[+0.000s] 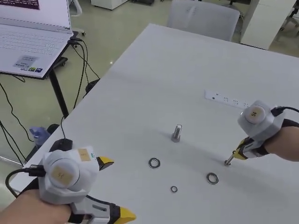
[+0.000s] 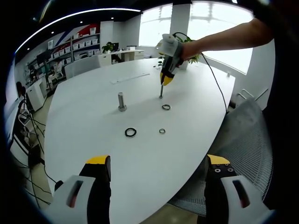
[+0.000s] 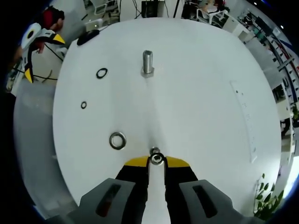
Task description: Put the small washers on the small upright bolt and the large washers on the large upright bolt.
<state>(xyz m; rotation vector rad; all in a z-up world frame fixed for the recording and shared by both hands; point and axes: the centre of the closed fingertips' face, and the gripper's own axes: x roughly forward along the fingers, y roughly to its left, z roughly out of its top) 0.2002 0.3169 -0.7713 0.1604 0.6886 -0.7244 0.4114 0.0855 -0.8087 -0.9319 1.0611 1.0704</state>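
Holds the right gripper (image 3: 156, 164) tips down at the white table (image 3: 196, 93); jaws pressed nearly together, pinching a tiny ring, the pinched small washer (image 3: 156, 158); has that ring right at the top of the small bolt (image 3: 154, 150), upright just past the tips; cannot tell if ring and bolt touch. Holds the left gripper (image 2: 158, 161) low at the near edge of the table, well apart from the right one; jaws spread wide, gripping nothing.

Flat on the table just beside the small bolt, the first large washer (image 1: 212, 178); further toward the left gripper, the loose small washer (image 1: 174, 189); near that, a bit further back, the second large washer (image 1: 154, 163); all three rings lying apart. Behind the rings, near the middle of the table, the large bolt (image 1: 176, 133), standing upright on its head. Along the far side, a white power strip (image 1: 229, 100); past the table edge, a grey chair (image 1: 203, 18); off to the left, an open laptop (image 1: 28, 42) on a stand, with black cables (image 1: 85, 65) hanging down to the floor.
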